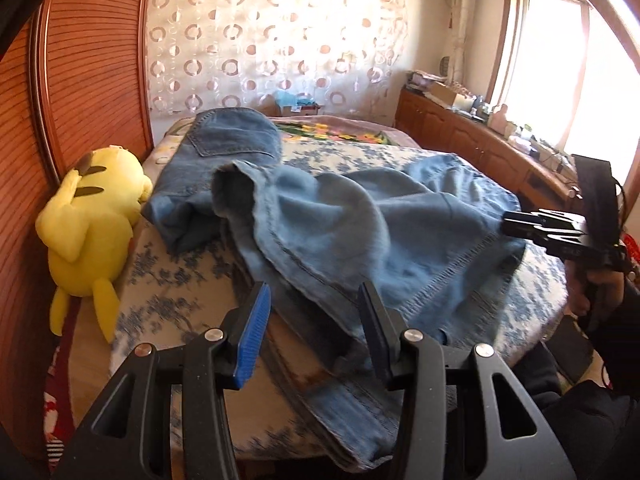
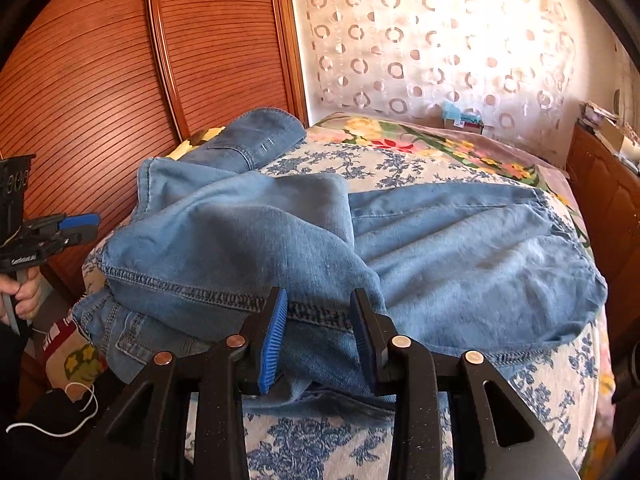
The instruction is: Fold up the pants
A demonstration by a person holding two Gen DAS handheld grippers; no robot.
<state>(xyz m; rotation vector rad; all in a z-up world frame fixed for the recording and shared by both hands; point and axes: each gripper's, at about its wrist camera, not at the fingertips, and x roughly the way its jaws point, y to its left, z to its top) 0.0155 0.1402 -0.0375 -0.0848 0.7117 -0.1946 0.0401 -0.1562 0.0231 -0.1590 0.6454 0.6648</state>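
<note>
Blue-padded left tongs (image 1: pixel 314 334) are hanging wide apart just over the near hem of the jeans (image 1: pixel 360 224), gripping nothing, while the right tongs (image 2: pixel 318 338) are likewise standing wide over a stitched seam at the near edge, with denim lying between and beneath the pads but not pinched. Those jeans are sprawling in a rumpled heap across the floral bedspread (image 2: pixel 552 392) of the bed, one leg flopped over the other and the waist with its back pocket (image 1: pixel 224 136) lying toward the wooden headboard (image 1: pixel 96 64). Denim like this is likely handling as soft and limp but fairly heavy, draping rather than keeping shape, and not slippery; the doubled hems and stitched seams are probably offering the firmest bite, so taking hold at two hem or waistband corners and drawing the cloth taut seems wise. A yellow plush toy (image 1: pixel 92 216) is lying beside the jeans against the headboard. For containers, a cardboard box (image 2: pixel 462 122) is sitting beyond the bed's far end, seemingly holding something pale blue, though it is too small to make out.
</note>
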